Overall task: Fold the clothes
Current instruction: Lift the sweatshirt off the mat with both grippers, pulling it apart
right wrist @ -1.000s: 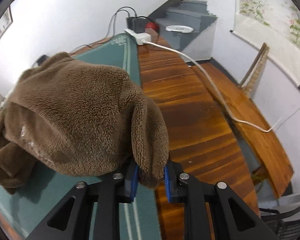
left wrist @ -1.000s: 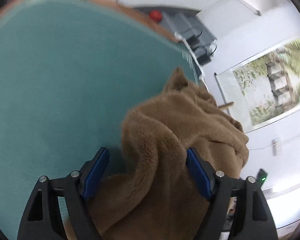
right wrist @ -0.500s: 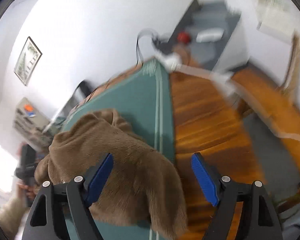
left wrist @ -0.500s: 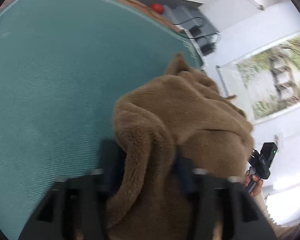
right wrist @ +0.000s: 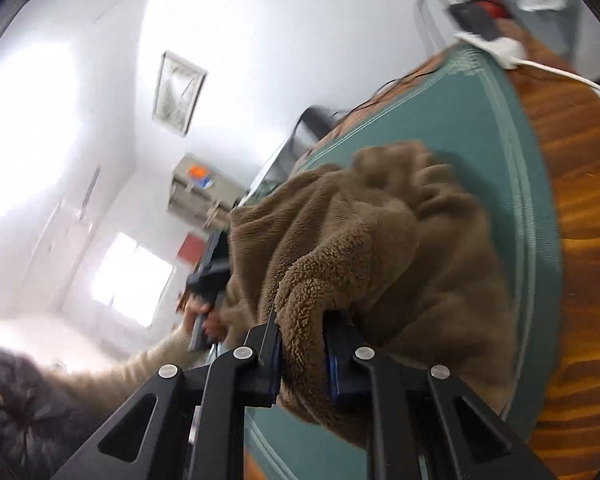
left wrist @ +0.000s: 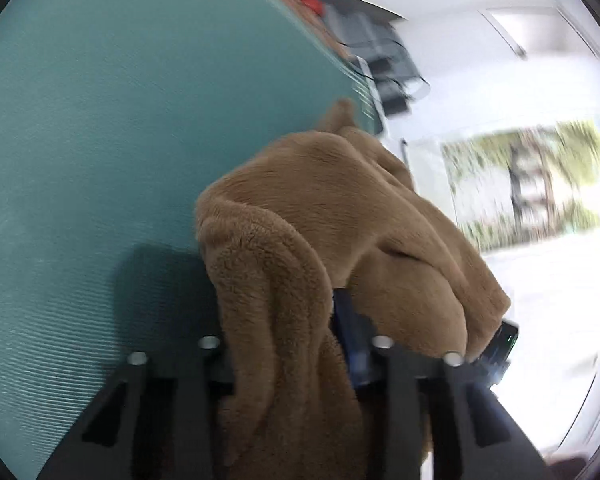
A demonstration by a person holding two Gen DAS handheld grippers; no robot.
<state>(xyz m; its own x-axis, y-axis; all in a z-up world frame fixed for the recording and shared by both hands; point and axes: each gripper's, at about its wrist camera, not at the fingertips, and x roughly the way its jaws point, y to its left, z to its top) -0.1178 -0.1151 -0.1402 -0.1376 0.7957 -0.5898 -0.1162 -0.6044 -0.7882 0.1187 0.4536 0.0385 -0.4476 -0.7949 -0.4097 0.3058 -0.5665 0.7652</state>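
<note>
A second ago the left gripper [left wrist: 278, 344] stood wide around the brown fleece garment [left wrist: 340, 216] and the right gripper [right wrist: 302, 354] pinched one edge of it. In between both let go, and now each has bitten a fresh fold: the jaws of both are closing, narrow, with fleece squeezed between the blue pads in each wrist view. The right gripper has also swung round, so its view now takes in the white wall and the person's beige sleeve [right wrist: 140, 364] instead of the floorboards.

The garment lies bunched in a heap near the right-hand edge of the teal ribbed mat [left wrist: 100, 140] on the wooden counter [right wrist: 580, 220]. One thick roll of it runs up through the left jaws, and a pile-side flap hangs through the right jaws, off the mat's edge.

Judging by this, the task is at an early stage: nothing is flat yet. With two new holds on separate parts, the likely next need is to lift and draw the holds apart so the garment opens over the mat.
</note>
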